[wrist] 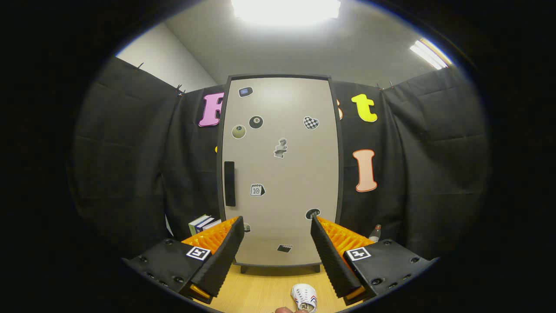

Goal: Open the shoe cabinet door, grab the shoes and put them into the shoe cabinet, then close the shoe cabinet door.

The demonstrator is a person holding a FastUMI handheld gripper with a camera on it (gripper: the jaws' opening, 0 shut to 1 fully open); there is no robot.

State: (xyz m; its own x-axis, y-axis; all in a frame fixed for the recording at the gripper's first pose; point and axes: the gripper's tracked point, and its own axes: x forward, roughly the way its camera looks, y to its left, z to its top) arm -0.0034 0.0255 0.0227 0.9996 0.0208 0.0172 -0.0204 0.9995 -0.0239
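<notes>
The shoe cabinet (280, 174) stands upright straight ahead on the wooden table, its beige door shut and dotted with several stickers. A dark vertical handle (229, 183) sits on the door's left side. My gripper (276, 227) is open, its fingers spread wide and level with the cabinet's lower part, a short way in front of the door. A small white shoe (304, 296) with red and blue marks lies on the table between the fingers, close below them. A fingertip of a person (284, 310) touches the table by the shoe.
The wooden table (265, 287) runs from the fingers to the cabinet's feet. A few books (204, 224) stand left of the cabinet. A small bottle (375, 233) stands to its right. Black cloth walls close in behind and on both sides.
</notes>
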